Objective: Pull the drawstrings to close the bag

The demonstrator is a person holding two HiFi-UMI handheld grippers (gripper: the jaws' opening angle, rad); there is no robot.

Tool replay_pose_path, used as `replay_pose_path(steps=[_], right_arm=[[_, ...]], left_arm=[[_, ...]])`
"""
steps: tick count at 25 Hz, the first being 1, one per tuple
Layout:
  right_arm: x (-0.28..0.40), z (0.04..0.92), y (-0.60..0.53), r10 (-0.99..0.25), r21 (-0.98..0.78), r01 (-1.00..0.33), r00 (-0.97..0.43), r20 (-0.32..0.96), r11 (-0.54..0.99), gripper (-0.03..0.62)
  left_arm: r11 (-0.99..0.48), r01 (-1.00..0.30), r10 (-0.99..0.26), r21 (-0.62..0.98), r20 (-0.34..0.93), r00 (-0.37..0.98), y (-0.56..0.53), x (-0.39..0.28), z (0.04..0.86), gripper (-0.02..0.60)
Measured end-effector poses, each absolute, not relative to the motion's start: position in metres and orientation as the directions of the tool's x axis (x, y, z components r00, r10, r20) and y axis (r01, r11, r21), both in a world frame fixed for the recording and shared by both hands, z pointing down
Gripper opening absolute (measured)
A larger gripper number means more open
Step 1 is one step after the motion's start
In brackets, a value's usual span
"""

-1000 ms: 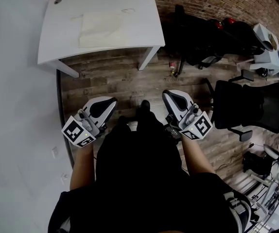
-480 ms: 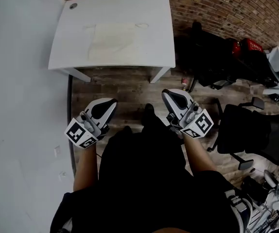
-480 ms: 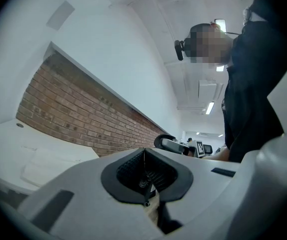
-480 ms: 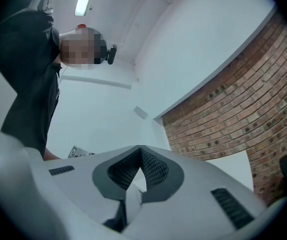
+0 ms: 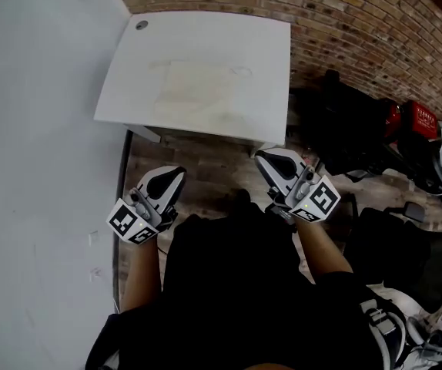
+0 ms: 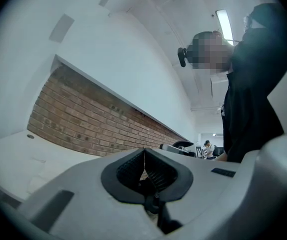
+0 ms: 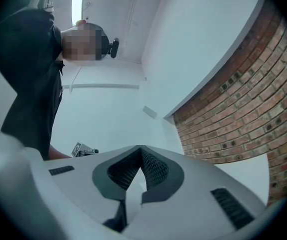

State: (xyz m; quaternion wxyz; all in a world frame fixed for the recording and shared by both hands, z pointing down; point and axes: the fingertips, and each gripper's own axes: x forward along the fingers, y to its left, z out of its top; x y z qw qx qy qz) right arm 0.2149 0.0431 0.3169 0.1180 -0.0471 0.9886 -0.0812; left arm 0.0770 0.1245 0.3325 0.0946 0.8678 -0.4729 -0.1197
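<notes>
**Spotter one:** Your left gripper (image 5: 171, 177) has its jaws pressed together. The ribbed pads (image 6: 159, 171) meet at the tips with nothing between them.

**Spotter two:** It's the same on your other side. Your right gripper (image 5: 271, 159) is closed tight and empty, its pads (image 7: 154, 169) touching at the front.

**Spotter one:** You hold both low in front of your body, one on each side of your black top (image 5: 229, 284). Both noses point roughly towards the table. The marker cubes (image 5: 128, 223) sit at the rear ends, close to your bare forearms (image 5: 138, 272).

**Spotter two:** Neither gripper touches anything. They hang over the wooden floor (image 5: 205, 168), short of the near edge of the white table (image 5: 271, 45).

**Spotter one:** The bag (image 5: 198, 91) lies flat on that tabletop, a pale cream rectangle about in the middle, well apart from both your grippers. A thin loop of cord (image 5: 240, 71) shows at its far right corner. I cannot tell from here whether the mouth is drawn in.

**Spotter two:** A small round hole (image 5: 142, 25) sits in the table's far left corner. Beyond the table runs a brick wall (image 5: 359, 21), and a plain white wall (image 5: 36, 129) fills your left side.

**Spotter one:** To your right, along the brick, stand dark chairs (image 5: 344, 137) and a red item (image 5: 417, 118), well away from the table.
</notes>
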Motion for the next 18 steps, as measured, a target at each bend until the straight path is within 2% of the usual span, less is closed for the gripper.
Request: replay_pose_path(steps=[9,18], right_arm=[[0.217,0.324,-0.004,-0.009,-0.182,0.037,-0.969,-0.247,0.983,0.006],[0.209,0.335,-0.042,-0.005,-0.206,0.047,-0.969,-0.246,0.977,0.006]], left_arm=[[-0.452,-0.865,-0.891,0.218,-0.068,0.448,0.082,0.081,0.331,0.017],[-0.407,-0.898,-0.912,0.168,-0.021,0.409,0.050,0.061,0.332,0.017]])
